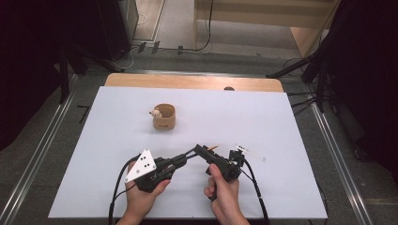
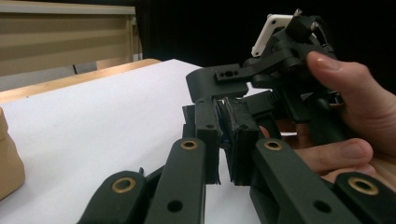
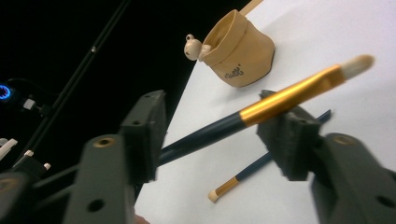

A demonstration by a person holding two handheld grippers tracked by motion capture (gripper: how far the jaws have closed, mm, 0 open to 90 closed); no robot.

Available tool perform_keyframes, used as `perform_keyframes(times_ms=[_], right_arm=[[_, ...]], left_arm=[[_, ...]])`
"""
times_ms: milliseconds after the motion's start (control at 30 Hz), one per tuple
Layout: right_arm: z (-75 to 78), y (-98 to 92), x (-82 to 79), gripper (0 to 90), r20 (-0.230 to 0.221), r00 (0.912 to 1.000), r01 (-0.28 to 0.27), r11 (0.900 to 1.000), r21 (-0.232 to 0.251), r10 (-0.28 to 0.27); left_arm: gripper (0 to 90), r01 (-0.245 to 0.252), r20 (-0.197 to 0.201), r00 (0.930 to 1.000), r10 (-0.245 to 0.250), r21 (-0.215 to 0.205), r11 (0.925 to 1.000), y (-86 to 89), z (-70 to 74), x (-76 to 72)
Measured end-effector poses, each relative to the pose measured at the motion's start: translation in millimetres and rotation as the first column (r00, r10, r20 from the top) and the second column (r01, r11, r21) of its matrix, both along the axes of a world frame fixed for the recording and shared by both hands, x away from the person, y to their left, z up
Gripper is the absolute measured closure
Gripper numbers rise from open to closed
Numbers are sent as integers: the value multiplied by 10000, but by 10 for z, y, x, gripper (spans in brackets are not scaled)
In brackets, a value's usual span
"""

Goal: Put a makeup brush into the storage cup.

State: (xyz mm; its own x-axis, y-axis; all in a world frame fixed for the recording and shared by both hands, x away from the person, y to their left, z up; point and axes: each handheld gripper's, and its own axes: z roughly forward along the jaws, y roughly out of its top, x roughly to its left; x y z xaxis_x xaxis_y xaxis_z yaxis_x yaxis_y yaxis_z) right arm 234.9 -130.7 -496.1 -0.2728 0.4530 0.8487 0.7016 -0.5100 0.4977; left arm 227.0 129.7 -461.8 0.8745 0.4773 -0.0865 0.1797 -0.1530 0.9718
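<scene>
A brush [image 3: 285, 95] with a dark blue handle, gold ferrule and pale tip hangs above the white sheet. My left gripper [image 2: 223, 109] is shut with a thin bluish sliver pinched between its pads, apparently that brush's handle. My right gripper [image 3: 212, 112] is open. The brush crosses between its jaws, resting against the right pad [image 3: 287, 135] and apart from the left one. In the high view the left gripper [image 1: 192, 151] and right gripper [image 1: 201, 149] meet tip to tip at the front middle of the table, with the brush [image 1: 214, 146] tip poking out to the right.
A tan fabric pot [image 1: 165, 119] with a small animal figure [image 1: 154, 112] on its rim stands at mid-table. A second blue brush [image 3: 252, 172] lies on the sheet under my right gripper. A thin pale stick [image 1: 249, 151] lies just right of the grippers. The white sheet [image 1: 117, 154] covers the wooden table.
</scene>
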Motion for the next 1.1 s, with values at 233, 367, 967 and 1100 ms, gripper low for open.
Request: perform_keyframes(times_ms=[233,367,967,1100], right_arm=[[-11,-32,5,645,436,9987,-280,9986,448,260],[32,-69,-14,843,1193,9909,-677,9968,414,623],[436,77,-197,843,3763,9185,345,9237,-3816,1212],[466,137,-231,843,3963,9057,391,9014,-4312,1503]], left_arm=[[860,128,-97,9999,-125,272,9995,-34,-27,-2],[624,618,-1284,9898,-616,-24,9981,-49,-72,85],[474,952,-1857,9784,-911,137,9954,-66,-95,133],[480,1032,-1857,9777,-977,202,9945,-94,-100,120]])
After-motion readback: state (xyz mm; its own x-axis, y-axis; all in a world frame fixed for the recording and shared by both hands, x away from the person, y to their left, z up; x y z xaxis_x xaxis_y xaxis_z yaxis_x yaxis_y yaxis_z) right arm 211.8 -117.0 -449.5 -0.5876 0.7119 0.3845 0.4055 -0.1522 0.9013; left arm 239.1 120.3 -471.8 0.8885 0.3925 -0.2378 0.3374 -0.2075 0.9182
